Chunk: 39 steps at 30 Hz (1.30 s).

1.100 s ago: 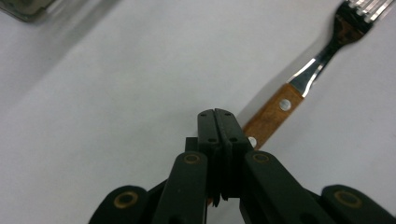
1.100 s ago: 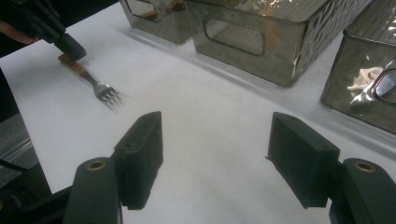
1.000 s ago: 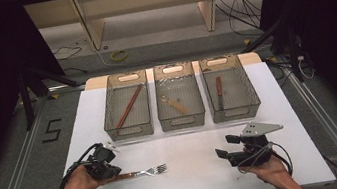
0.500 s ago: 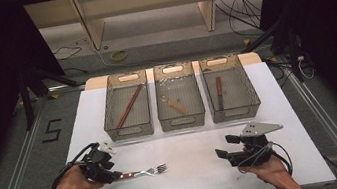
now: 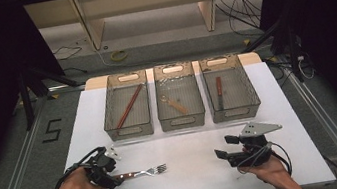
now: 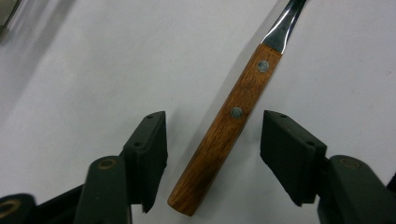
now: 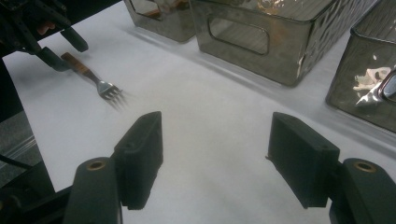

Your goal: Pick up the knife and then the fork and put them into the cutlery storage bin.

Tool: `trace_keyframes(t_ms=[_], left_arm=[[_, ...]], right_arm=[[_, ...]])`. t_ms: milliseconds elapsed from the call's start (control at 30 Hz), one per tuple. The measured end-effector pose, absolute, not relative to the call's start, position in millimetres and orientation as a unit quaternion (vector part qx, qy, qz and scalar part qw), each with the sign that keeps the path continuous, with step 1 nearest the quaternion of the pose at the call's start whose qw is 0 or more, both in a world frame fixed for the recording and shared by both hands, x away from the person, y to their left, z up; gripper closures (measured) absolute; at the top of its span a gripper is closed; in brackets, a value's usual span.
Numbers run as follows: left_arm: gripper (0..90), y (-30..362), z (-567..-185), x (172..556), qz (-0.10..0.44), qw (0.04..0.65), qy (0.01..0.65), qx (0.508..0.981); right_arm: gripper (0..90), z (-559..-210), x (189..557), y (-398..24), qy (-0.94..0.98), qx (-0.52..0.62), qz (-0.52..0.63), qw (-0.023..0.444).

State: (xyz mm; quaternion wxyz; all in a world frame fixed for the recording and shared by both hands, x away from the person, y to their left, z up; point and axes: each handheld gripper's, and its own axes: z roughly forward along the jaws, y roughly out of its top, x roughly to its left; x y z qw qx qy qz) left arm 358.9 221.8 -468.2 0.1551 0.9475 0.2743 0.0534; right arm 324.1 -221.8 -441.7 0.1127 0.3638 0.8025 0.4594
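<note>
Fork (image 5: pixel 142 172): lies loose near the table's (image 5: pixel 198 171) front-left edge, in no bin.
Left gripper (image 6: pixel 212 140): jaws just opened, astride its handle, gripping nothing.
Right gripper (image 7: pixel 215 144): agape, empty.
Left: binning the fork.

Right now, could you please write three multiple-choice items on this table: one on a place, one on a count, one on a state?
1. Where does the fork lie?
A. in the middle bin
B. on the white table, near the left gripper
C. under the right gripper

2. How many clear bins stand in the row?
A. two
B. three
C. four

3. How do the left gripper's jaws stand?
A. clamped on the fork's handle
B. shut, with nothing between them
C. open, the wooden handle between them untouched

Answers:
1 B, the high view shows it on the bare table.
2 B, left, middle and right.
3 C, gaps show on both sides; the jaws have just been opening.
</note>
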Motion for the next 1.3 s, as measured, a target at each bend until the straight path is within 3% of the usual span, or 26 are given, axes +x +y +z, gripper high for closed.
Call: trace_keyframes(t_ms=[700,1300], left_arm=[[74.0,211.4,-471.7,353.9,0.039,0.144,0.214,0.965],[75.7,207.4,-463.6,353.8,0.073,0.187,0.22,0.954]], right_arm=[[36.2,-442.0,324.6,-222.0,0.804,0.364,0.457,0.112],[36.3,-440.6,325.4,-223.3,0.802,0.363,0.461,0.111]])
